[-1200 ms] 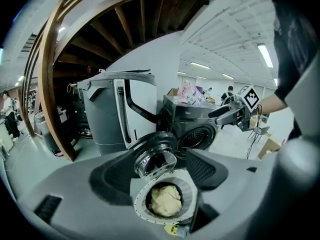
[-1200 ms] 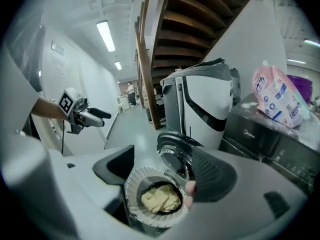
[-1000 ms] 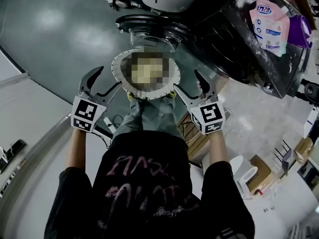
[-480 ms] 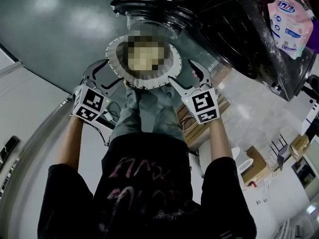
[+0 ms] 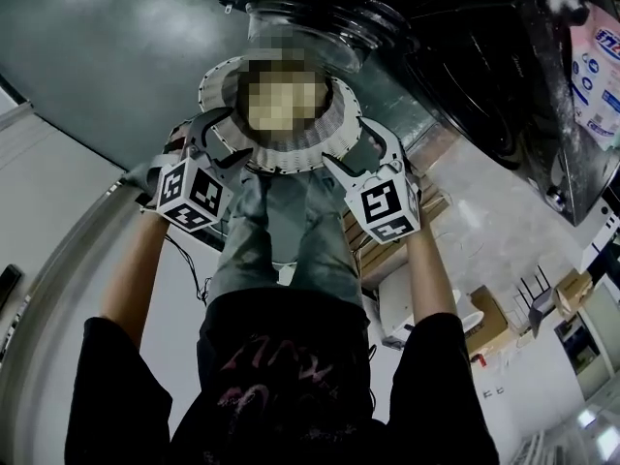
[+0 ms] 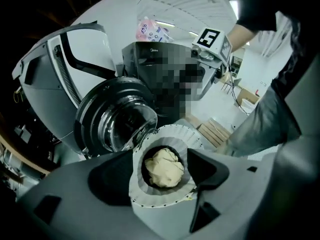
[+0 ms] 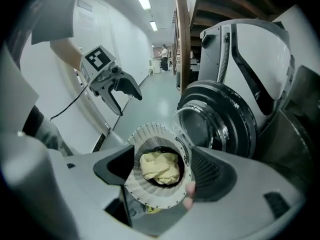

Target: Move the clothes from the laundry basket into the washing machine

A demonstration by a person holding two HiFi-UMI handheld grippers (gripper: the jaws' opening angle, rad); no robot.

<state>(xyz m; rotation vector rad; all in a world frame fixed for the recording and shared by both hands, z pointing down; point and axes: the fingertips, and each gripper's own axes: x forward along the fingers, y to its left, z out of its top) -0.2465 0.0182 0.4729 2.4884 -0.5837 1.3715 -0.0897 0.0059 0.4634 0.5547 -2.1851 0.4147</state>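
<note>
A round white laundry basket (image 5: 215,124) stands on the floor in front of the person's legs, its inside hidden by a mosaic patch in the head view. Both gripper views show a crumpled pale yellow cloth (image 6: 164,168) (image 7: 160,167) inside it. My left gripper (image 5: 219,143) hangs open by the basket's left rim, and my right gripper (image 5: 356,149) hangs open by its right rim. Neither holds anything. Beyond the basket the washing machine's round glass door (image 5: 300,13) (image 6: 117,124) (image 7: 220,116) stands open, with the dark drum (image 5: 465,61) to its right.
A pink detergent pouch (image 5: 599,61) lies on the machine's top at the far right. Wooden slats (image 5: 383,250) and cardboard boxes (image 5: 572,289) sit on the floor to the right. A black cable (image 5: 189,264) trails at the left. A white machine (image 7: 250,49) stands behind the door.
Both grippers have sunk from above the basket to either side of its rim, rolling a little. The head view has tipped, so the basket and door sit higher in frame.
</note>
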